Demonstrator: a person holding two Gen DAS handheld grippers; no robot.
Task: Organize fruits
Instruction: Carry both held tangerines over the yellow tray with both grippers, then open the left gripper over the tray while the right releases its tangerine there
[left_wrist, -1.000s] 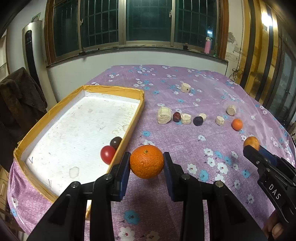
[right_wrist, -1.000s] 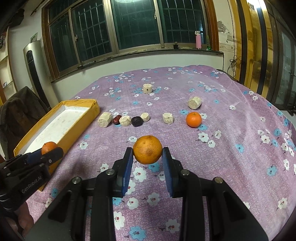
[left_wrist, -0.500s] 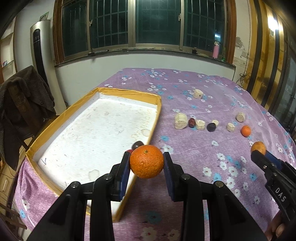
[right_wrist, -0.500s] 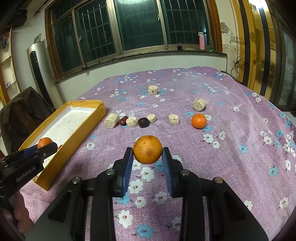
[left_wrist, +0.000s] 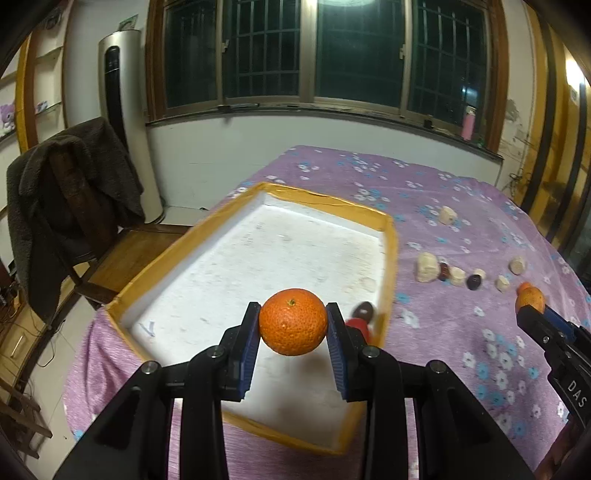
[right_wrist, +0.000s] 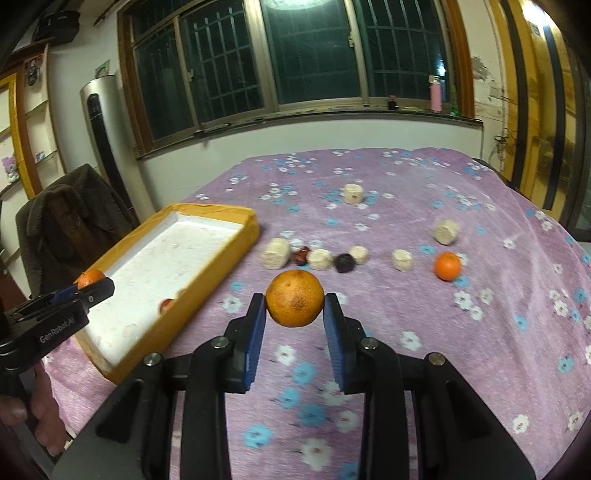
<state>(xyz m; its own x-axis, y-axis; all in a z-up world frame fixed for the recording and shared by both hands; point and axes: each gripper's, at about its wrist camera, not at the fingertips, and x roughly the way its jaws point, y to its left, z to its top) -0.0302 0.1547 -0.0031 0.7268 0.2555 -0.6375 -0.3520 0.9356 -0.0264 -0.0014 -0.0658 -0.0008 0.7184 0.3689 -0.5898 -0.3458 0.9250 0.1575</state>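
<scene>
The bright orange (left_wrist: 293, 321) is pinched between the blue pads of the left gripper (left_wrist: 293, 325) and hangs in the air over the near end of the tray (left_wrist: 389, 236), the white one with the yellow rim. So the step in hand looks like a drop-off. I'd lower it until it's nearly touching the white floor before opening up, since a round fruit let go from height will roll or bounce. Aim for the bare middle part, away from the red fruit (left_wrist: 360, 325) and the dark fruit (left_wrist: 364, 308) sitting by the right wall.

The right gripper (right_wrist: 294, 306) is clamped on a duller orange (right_wrist: 294, 297), held above the flowery purple cloth (right_wrist: 498, 295), beside the tray and not over it. Keep that one parked to the side so the two tools don't bump.

Left on the cloth: a small orange (right_wrist: 447, 266), a couple of dark fruits, and some pale chunks.
</scene>
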